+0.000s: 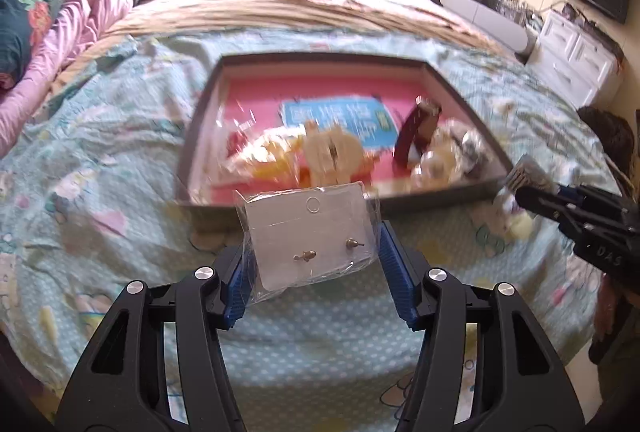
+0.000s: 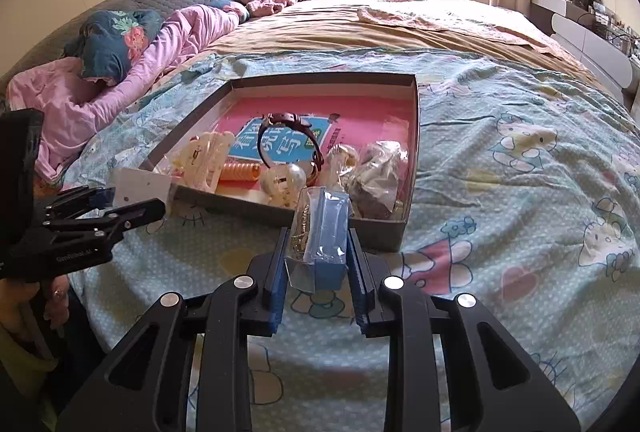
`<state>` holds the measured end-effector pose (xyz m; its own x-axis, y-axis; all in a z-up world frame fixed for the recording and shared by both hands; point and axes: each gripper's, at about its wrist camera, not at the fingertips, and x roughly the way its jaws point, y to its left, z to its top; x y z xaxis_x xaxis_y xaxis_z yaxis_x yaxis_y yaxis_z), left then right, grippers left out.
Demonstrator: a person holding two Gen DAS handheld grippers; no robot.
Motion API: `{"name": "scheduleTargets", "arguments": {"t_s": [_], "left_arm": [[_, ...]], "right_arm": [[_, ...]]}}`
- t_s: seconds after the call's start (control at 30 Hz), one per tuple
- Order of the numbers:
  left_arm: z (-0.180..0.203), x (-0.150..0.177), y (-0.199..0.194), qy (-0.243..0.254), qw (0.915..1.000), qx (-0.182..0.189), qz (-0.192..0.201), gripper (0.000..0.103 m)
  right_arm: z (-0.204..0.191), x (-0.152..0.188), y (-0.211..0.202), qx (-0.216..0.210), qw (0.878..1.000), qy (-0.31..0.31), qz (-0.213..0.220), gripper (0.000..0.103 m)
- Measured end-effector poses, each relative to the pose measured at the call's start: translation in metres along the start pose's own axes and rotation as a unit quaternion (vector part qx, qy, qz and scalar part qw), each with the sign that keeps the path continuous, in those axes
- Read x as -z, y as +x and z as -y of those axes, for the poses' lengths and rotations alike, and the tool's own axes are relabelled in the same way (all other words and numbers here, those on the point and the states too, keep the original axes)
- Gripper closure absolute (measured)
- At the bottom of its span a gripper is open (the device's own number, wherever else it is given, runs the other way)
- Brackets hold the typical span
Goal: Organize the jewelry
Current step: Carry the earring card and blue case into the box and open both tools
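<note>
An earring card [image 1: 310,242] in a clear sleeve is clamped between the pads of the left tool [image 1: 312,260], held above the bed [image 1: 100,168] just in front of the grey tray [image 1: 472,104]. A blue jewelry packet [image 2: 322,238] is clamped in the right tool [image 2: 318,260], before the tray's near right corner. A watch [image 2: 290,142] and hair clips [image 2: 208,160] are seen inside the tray.

Between my left gripper's [image 1: 312,260] fingers sits the earring card [image 1: 308,236]; beyond it on the bed [image 1: 100,160] lies the tray [image 1: 472,104] — watch [image 2: 290,144] and hair clips [image 2: 206,158] inside.
</note>
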<state>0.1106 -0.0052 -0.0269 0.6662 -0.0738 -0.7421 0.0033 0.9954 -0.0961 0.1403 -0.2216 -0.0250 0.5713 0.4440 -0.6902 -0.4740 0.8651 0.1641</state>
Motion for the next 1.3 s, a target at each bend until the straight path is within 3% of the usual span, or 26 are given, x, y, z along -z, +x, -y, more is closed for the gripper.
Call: {"name": "scheduleTargets", "arguments": {"t_s": [0.37, 1.03, 1.2, 1.3], "left_arm": [[-0.027, -0.032, 0.001, -0.036, 0.9986, -0.026, 0.028, 0.054], [-0.043, -0.044, 0.035, -0.049, 0.9979, -0.042, 0.007, 0.053], [-0.043, -0.045, 0.036, -0.049, 0.9977, -0.046, 0.006, 0.051], [-0.043, -0.045, 0.035, -0.047, 0.9977, -0.048, 0.008, 0.042]], "right_arm": [[0.000, -0.030, 0.010, 0.019, 0.999, -0.015, 0.032, 0.077], [-0.003, -0.039, 0.061, 0.020, 1.000, -0.016, -0.003, 0.077], [-0.002, -0.039, 0.053, 0.022, 1.000, -0.012, 0.008, 0.061], [-0.003, -0.038, 0.044, 0.020, 1.000, -0.009, 0.014, 0.055]]}}
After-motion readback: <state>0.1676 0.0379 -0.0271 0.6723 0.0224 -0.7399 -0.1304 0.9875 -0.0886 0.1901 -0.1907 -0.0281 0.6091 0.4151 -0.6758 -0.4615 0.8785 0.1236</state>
